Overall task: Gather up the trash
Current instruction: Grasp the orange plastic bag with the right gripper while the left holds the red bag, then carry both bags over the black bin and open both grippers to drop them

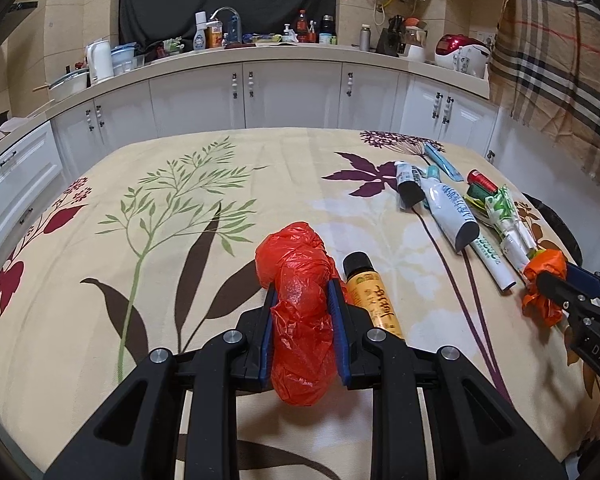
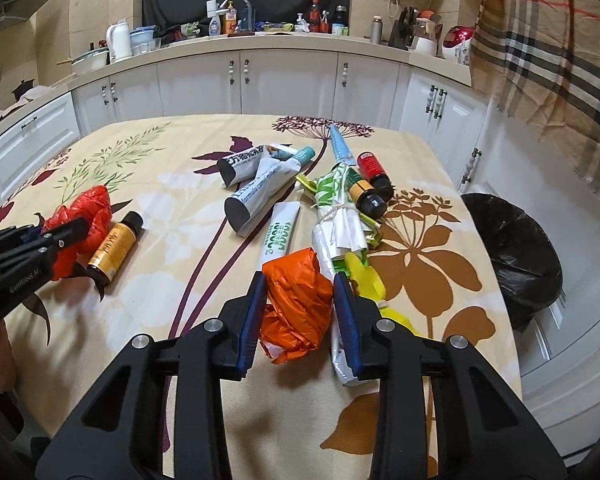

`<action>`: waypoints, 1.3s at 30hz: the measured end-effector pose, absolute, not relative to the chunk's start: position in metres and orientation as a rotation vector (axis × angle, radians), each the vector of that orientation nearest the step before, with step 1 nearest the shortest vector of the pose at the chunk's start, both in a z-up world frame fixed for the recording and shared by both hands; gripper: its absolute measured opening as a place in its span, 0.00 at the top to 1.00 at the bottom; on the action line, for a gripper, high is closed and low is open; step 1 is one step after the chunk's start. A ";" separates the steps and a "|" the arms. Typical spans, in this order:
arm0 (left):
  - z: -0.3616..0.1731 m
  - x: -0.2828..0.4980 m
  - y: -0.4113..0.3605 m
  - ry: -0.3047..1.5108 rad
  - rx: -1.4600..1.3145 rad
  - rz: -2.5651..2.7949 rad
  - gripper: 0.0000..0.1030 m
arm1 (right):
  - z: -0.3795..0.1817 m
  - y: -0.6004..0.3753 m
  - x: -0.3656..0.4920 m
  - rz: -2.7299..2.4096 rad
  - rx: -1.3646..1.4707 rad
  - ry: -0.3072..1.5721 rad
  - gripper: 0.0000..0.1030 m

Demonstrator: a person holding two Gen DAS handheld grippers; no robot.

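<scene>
Floral cloth covers the counter (image 2: 180, 184), with kitchen cabinets behind. The left claw (image 1: 302, 292) is clamped on a red plastic bag (image 1: 300, 312), its length running along the fingers. The right claw (image 2: 300, 300) pinches an orange bag (image 2: 296, 304). A black-lined bin (image 2: 512, 256) stands off the counter's right edge, nearer the right claw. "GenRobot" reads on the left claw.

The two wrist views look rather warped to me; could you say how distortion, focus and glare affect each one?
Left wrist view: strong fisheye, the counter bows and corners go black; the red bag is sharp; no harsh glare. Right wrist view: same bowing; the orange bag is crisp; the black bin bag shines faintly.
</scene>
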State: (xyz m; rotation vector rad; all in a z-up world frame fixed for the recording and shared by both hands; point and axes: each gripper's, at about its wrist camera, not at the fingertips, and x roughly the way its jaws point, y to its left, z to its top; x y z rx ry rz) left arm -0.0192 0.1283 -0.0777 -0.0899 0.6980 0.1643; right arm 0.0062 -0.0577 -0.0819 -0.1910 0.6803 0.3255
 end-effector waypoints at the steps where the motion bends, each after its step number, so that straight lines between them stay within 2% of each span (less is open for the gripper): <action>1: -0.077 -0.018 0.127 0.697 -0.088 0.158 0.76 | -0.080 -0.059 0.006 0.324 -0.188 0.676 0.68; 20: -0.042 0.017 0.067 0.639 -0.029 0.015 0.76 | -0.049 -0.124 0.022 0.204 -0.099 0.595 0.68; 39: 0.001 0.117 -0.079 0.504 0.069 -0.240 0.76 | -0.030 -0.250 0.108 -0.079 -0.019 0.506 0.68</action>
